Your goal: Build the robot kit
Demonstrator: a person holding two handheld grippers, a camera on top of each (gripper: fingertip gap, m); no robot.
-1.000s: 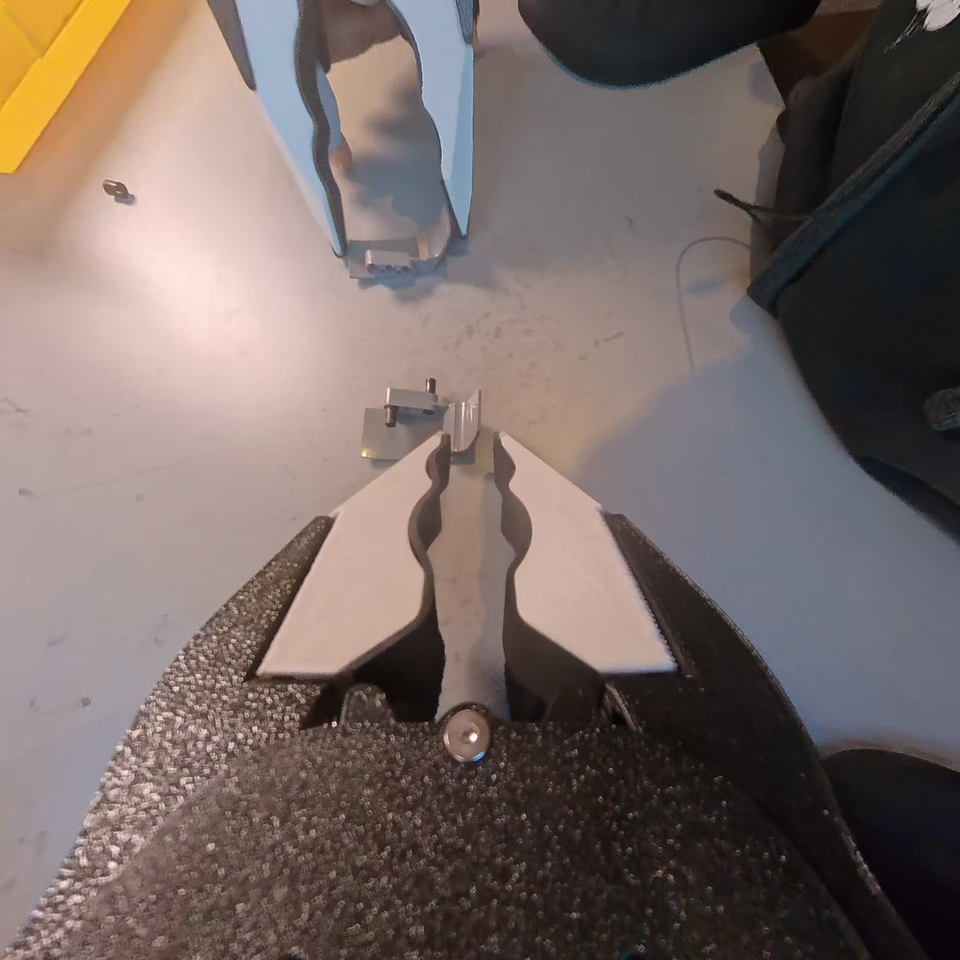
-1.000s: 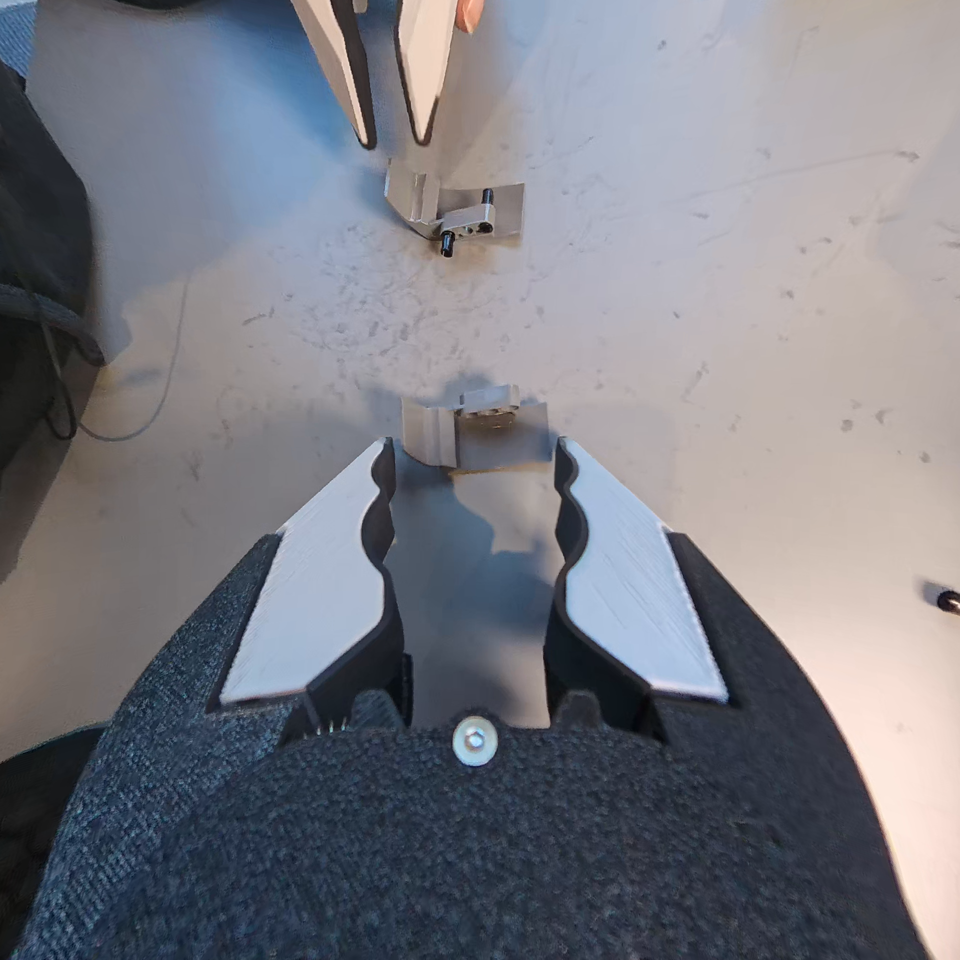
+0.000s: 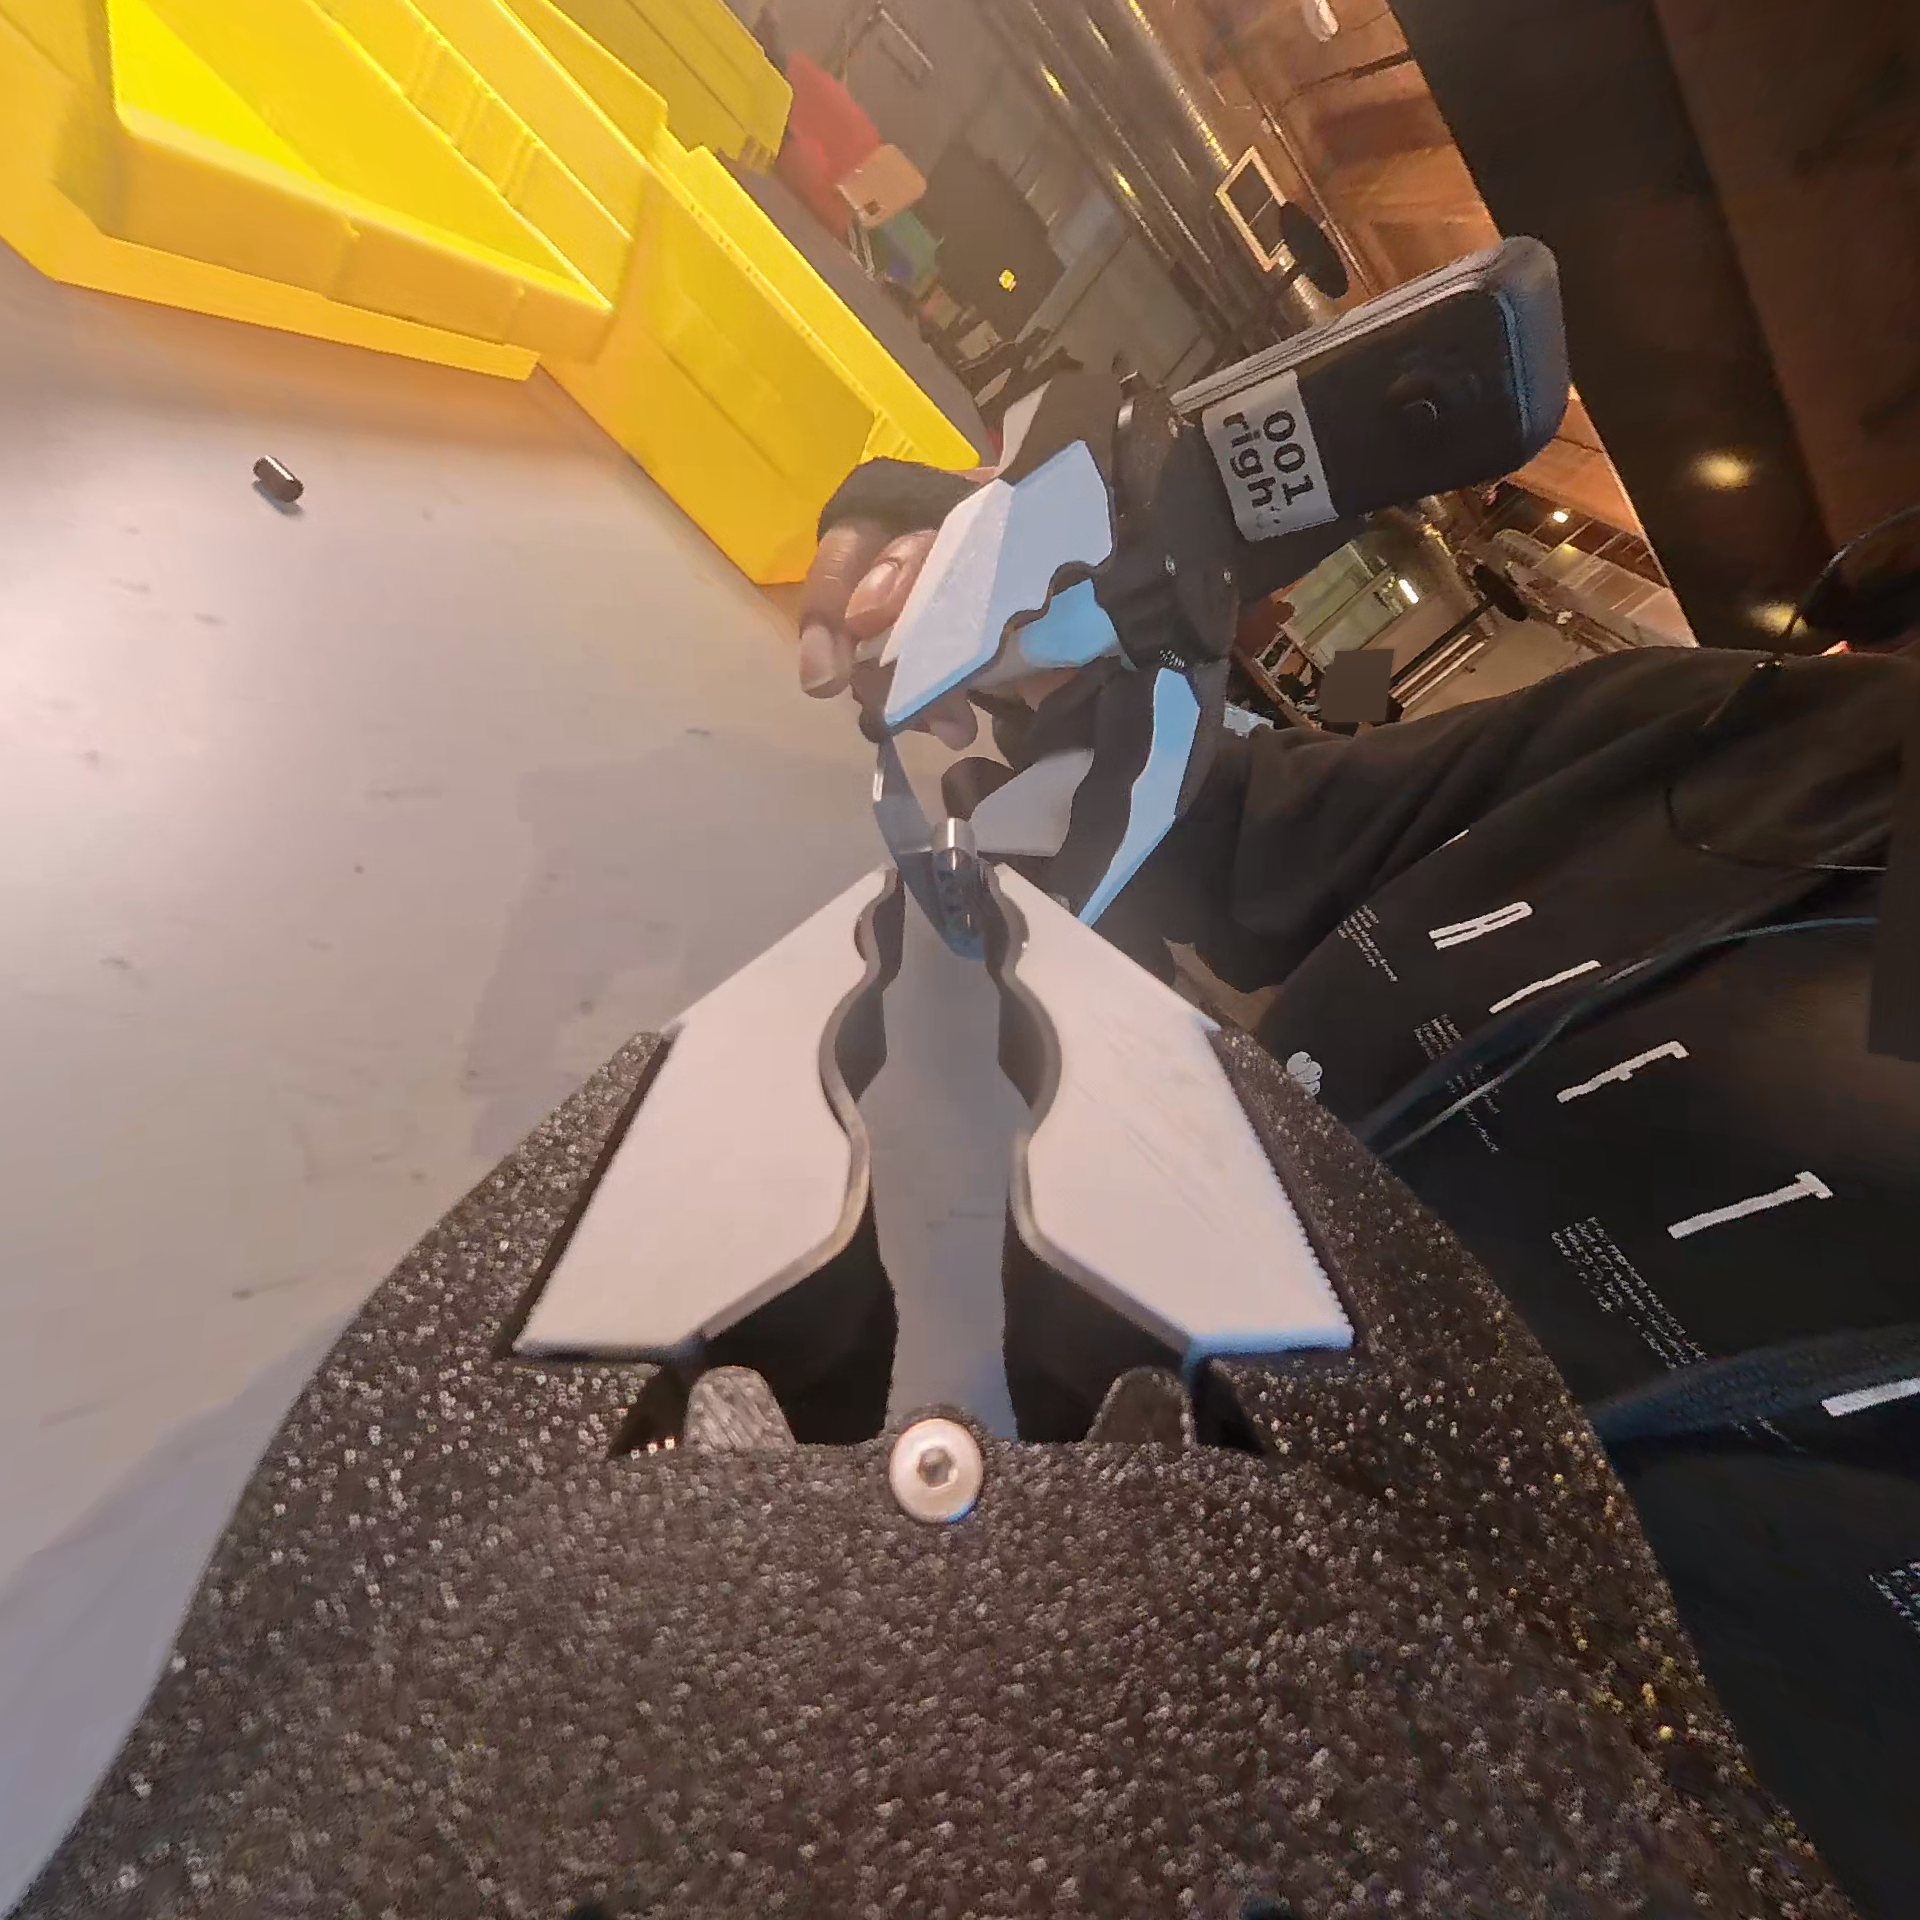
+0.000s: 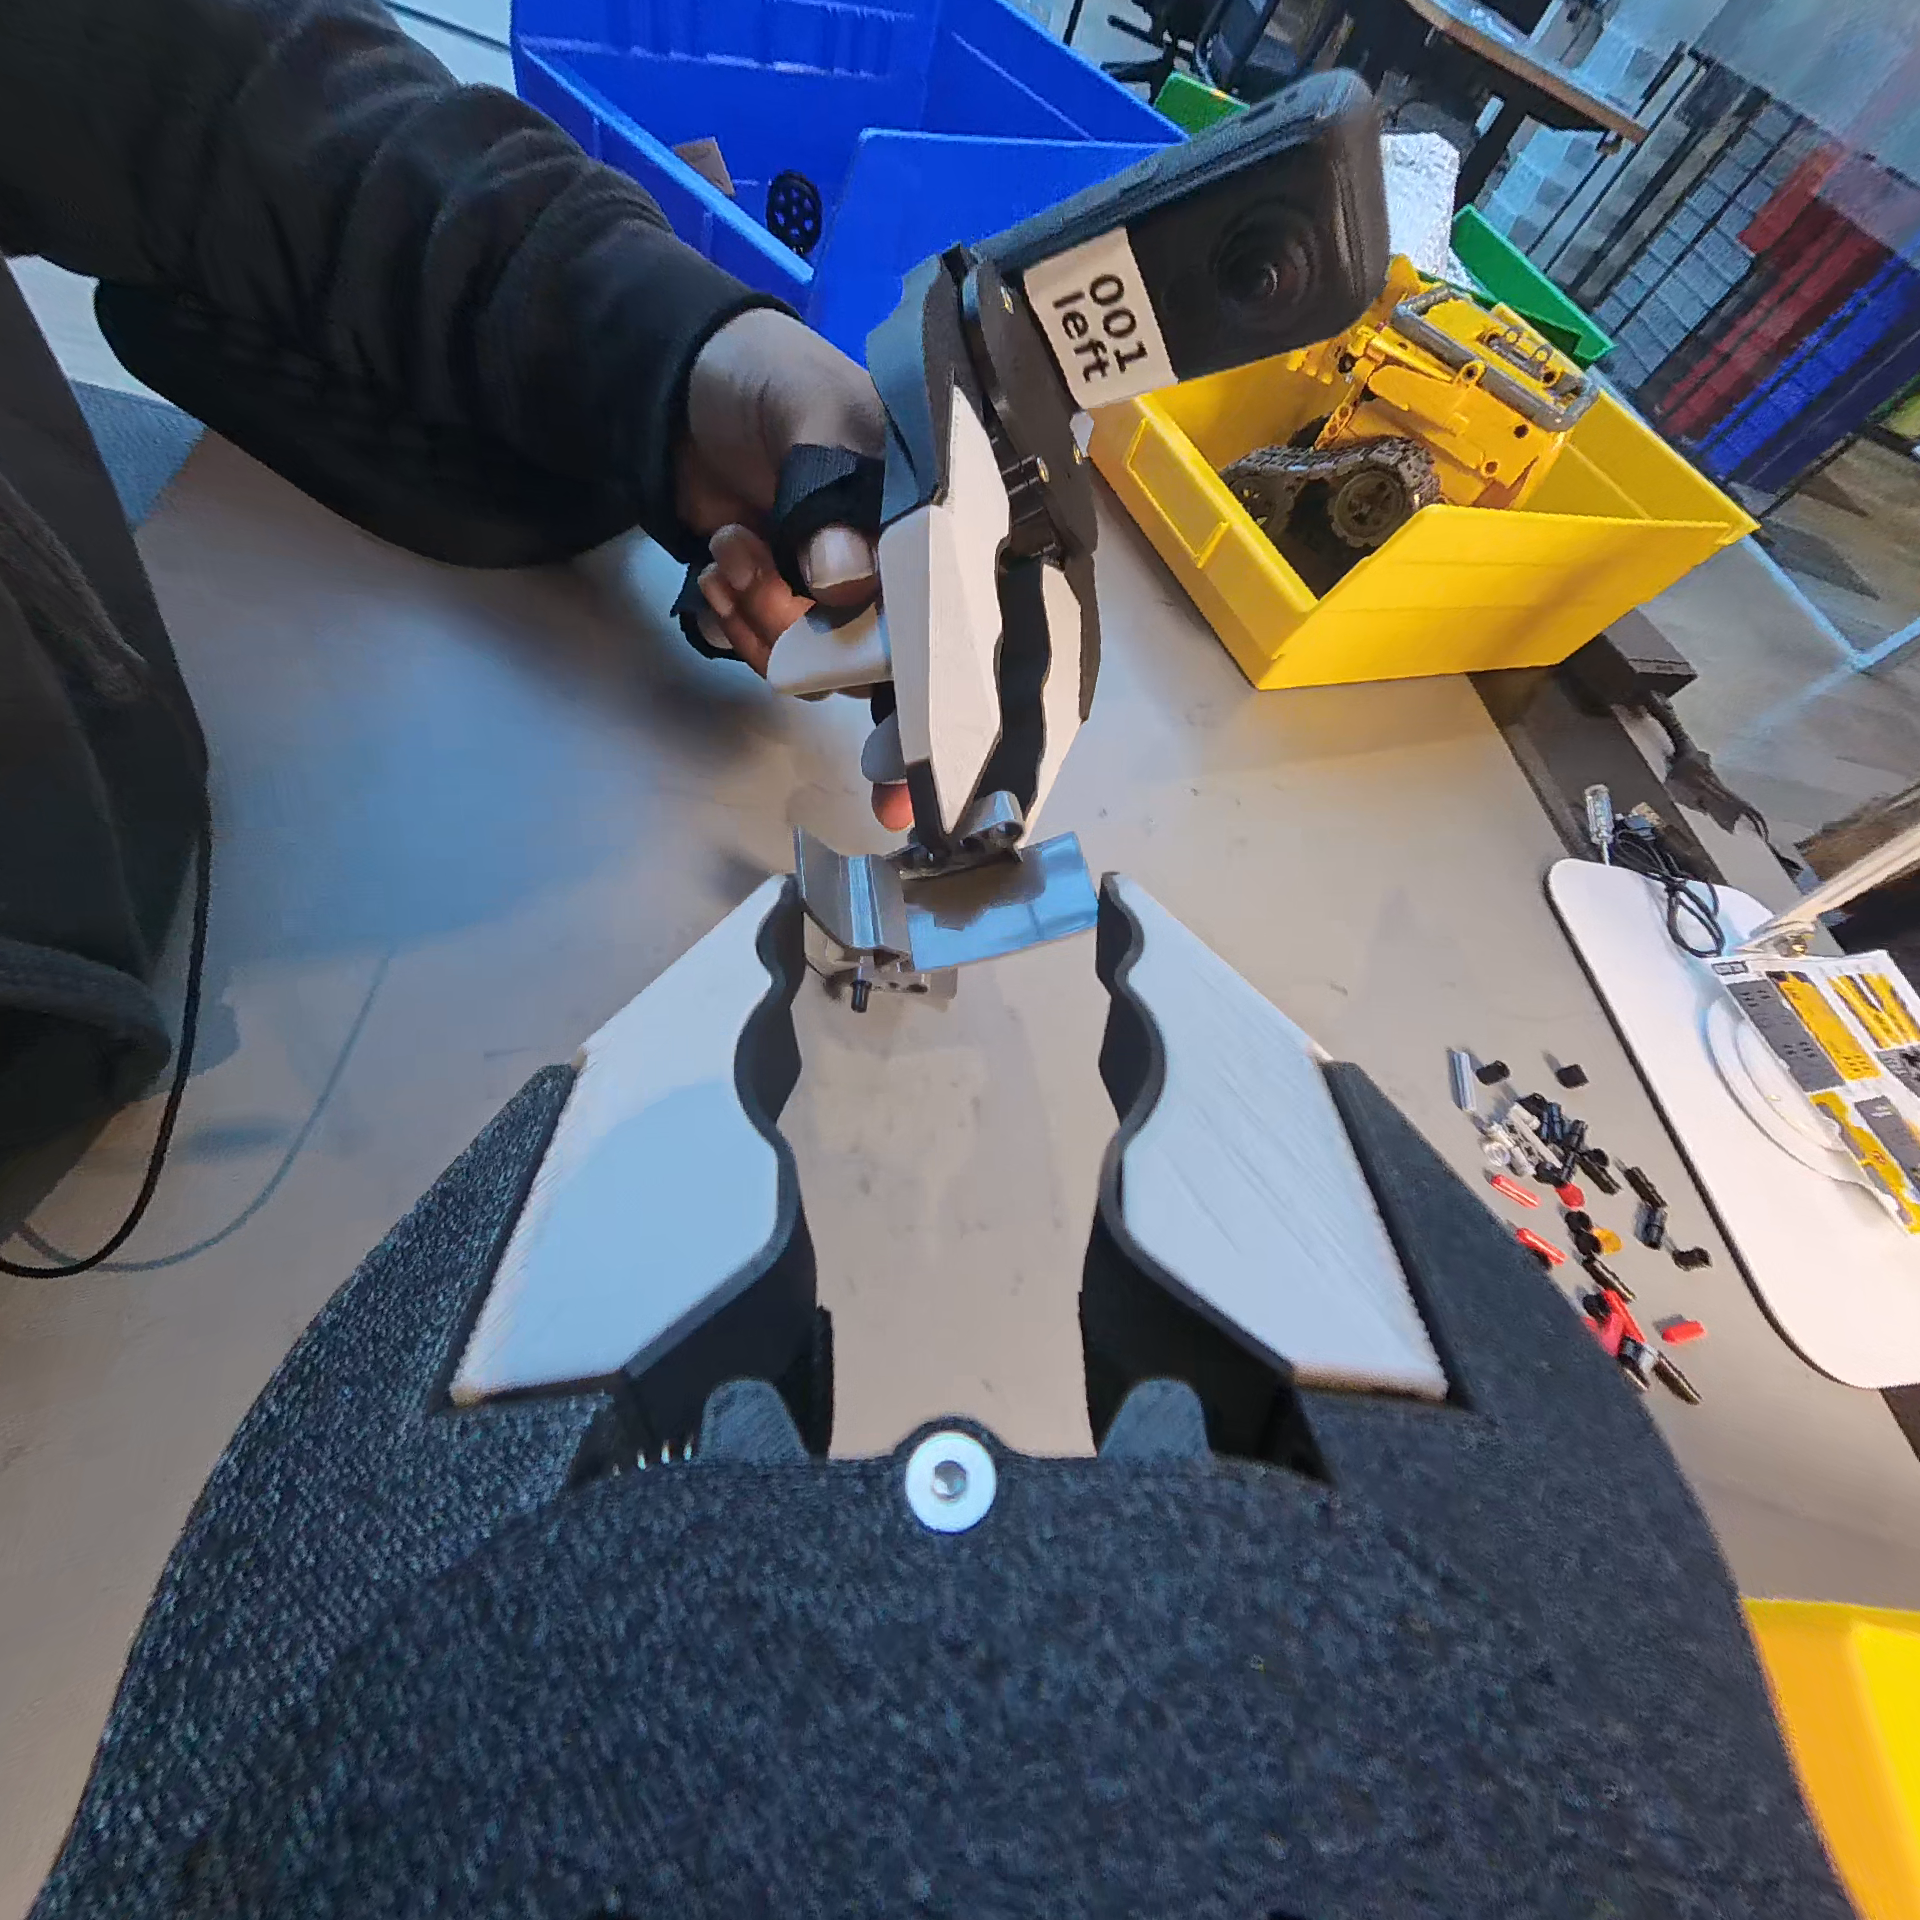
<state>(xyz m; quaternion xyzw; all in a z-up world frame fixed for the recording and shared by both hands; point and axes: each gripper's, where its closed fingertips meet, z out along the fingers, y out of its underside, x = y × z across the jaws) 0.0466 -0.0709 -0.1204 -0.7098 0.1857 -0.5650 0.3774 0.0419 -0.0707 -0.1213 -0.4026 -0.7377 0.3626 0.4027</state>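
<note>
Two grippers meet over the table (image 4: 468,779) right now, both on the same little clump of grey parts. The left gripper (image 3: 940,899) is clenched on a small grey beam (image 4: 971,831) that sits on top of a flat grey panel (image 4: 1008,914).

The right gripper (image 4: 945,904) has its jaws spread wide. The panel sits right between the tips and looks to touch both, but I can't tell if it's actually squeezed or just framed. A curved grey bit (image 4: 842,899) with a black pin (image 4: 858,997) poking out hangs at the panel's left edge.

Looks like the clump is just above the table, not lying flat. Off to the side there's a yellow bin (image 4: 1455,623) with a tracked model in it, plus a scatter of loose bits (image 4: 1569,1174).
</note>
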